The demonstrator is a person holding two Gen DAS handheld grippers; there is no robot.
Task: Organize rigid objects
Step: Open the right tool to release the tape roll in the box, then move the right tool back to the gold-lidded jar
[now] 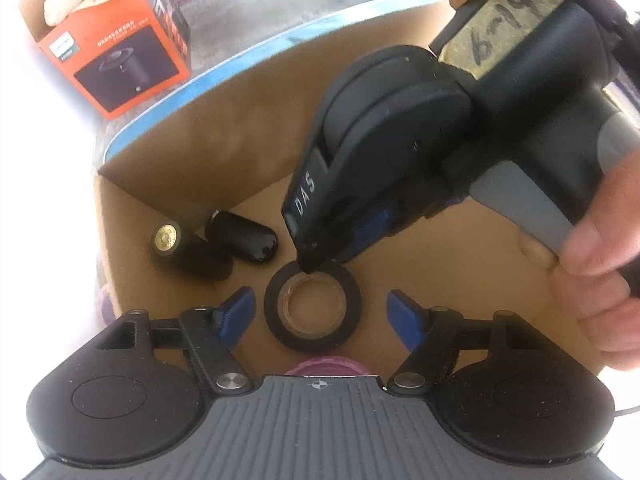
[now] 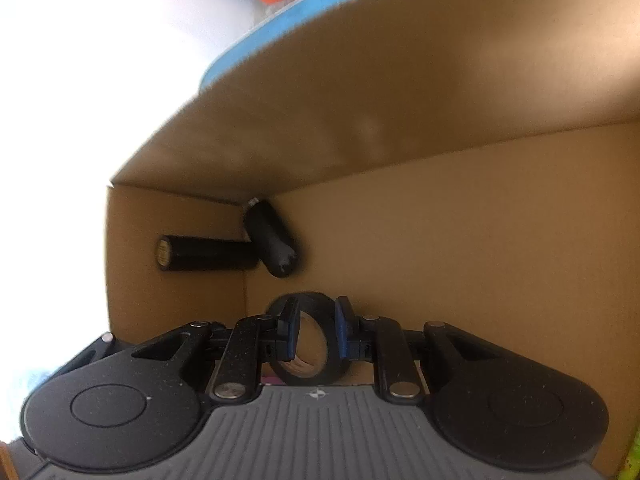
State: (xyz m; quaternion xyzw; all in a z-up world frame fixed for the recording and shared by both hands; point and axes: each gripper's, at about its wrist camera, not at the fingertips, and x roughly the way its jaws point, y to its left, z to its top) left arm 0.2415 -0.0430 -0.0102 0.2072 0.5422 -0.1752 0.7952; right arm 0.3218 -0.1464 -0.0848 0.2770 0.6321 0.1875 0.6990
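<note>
Tape roll goes into the cardboard box (image 1: 208, 144) as right tongs (image 2: 316, 334) lower it to the floor of the carton.

Left to right from the left tongs (image 1: 320, 312), which hang spread wide and empty over the box: a black cylinder with a brass end cap (image 1: 184, 250) and a second black capsule-shaped piece (image 1: 242, 238) lie touching in the far-left corner, ahead of the left finger; the black tape roll (image 1: 313, 308) sits between the two blue pads, just ahead of them; the right tongs reach in from the upper right, closed on the roll's wall, one pad inside the ring and one outside. The placing step looks nearly done. Next, by this reading, the right tongs must part and lift straight out without dragging the roll.
</note>
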